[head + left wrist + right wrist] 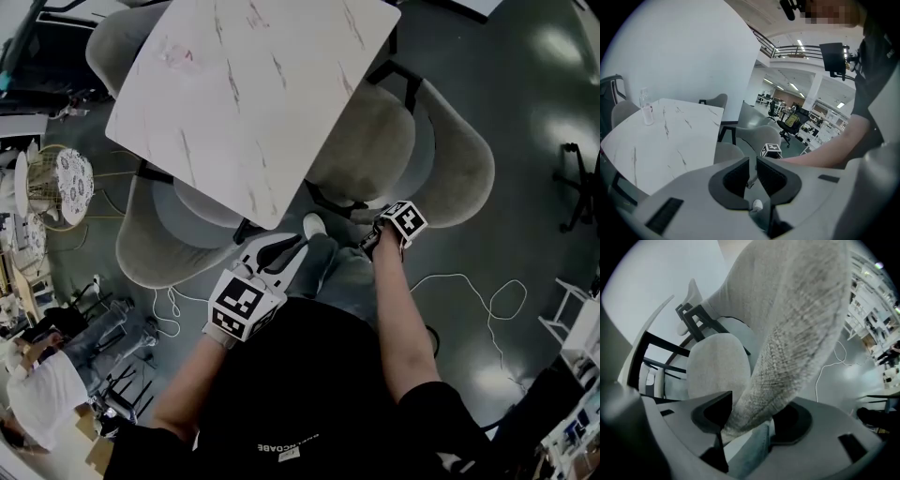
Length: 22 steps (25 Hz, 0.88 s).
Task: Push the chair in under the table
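The chair point(464, 169) stands at the right side of the table point(244, 94), turned to face it. From the head view its seat is partly under the top. A good half of the seat shows beyond the table edge, and the back stands well apart from that edge. So the push looks about half done at best. What is left is to drive the chair leftward until the back comes close to the table edge.

The right gripper point(380, 234) points steeply down at the near end of the chair back. In the right gripper view the fabric edge of the back runs between its jaws. They sit on either side of it and seem loose rather than clenched, since the fabric is not pinched.

The left gripper point(291, 248) hangs near the person's body, well apart from the chair, and aims toward the table. Its jaws are drawn almost together with only a thin slit between them, and nothing is in it.

A second chair point(141, 244) sits at the near left.
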Tool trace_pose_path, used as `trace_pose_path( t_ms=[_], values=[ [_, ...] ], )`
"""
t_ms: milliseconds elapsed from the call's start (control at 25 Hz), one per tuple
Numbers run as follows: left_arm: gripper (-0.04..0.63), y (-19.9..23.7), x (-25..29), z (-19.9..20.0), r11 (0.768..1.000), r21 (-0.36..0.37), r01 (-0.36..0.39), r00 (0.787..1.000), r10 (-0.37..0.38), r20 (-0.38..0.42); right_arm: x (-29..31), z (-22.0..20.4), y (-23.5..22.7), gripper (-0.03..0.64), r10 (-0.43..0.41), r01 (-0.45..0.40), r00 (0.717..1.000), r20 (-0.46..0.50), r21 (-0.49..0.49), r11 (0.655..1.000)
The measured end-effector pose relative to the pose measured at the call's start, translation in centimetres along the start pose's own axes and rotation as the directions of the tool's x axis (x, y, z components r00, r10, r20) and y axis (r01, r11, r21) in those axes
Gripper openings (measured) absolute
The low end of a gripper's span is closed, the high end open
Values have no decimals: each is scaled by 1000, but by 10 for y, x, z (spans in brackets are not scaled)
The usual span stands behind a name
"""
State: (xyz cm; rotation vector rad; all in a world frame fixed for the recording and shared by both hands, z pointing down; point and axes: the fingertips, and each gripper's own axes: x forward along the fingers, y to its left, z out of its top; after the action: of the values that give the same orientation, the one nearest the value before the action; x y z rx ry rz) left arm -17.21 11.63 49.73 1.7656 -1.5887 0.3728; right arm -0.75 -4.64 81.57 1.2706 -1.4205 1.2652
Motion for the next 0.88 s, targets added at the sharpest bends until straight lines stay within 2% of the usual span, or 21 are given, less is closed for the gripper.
trace_pose_path(
  t_ms=[160,280,440,600,680,800,880],
  values=[
    [52,-11,9,15,999,-49,7,999,-5,41,-33,-2,4,241,81,-81,997,-12,-78,994],
    [52,-28,21,33,999,-34,29,997,-26,76,-66,7,5,241,156,-155,988,-10,-181,971],
    [52,-59,37,49,998,-8,70,993,-69,98,-112,13,2,240,274,-276,961,-43,-243,930],
    [52,-96,57,68,989,11,147,981,-147,123,-165,36,-12,239,396,-387,918,-24,-268,882],
    [52,-116,66,76,980,42,194,972,-197,125,-194,49,-20,239,460,-440,888,5,-279,853],
    [52,-145,82,89,956,116,269,953,-282,111,-242,65,-31,238,566,-523,823,53,-322,789],
    [51,-162,91,102,938,155,309,939,-327,106,-277,77,-39,229,618,-548,780,101,-366,752]
  ],
)
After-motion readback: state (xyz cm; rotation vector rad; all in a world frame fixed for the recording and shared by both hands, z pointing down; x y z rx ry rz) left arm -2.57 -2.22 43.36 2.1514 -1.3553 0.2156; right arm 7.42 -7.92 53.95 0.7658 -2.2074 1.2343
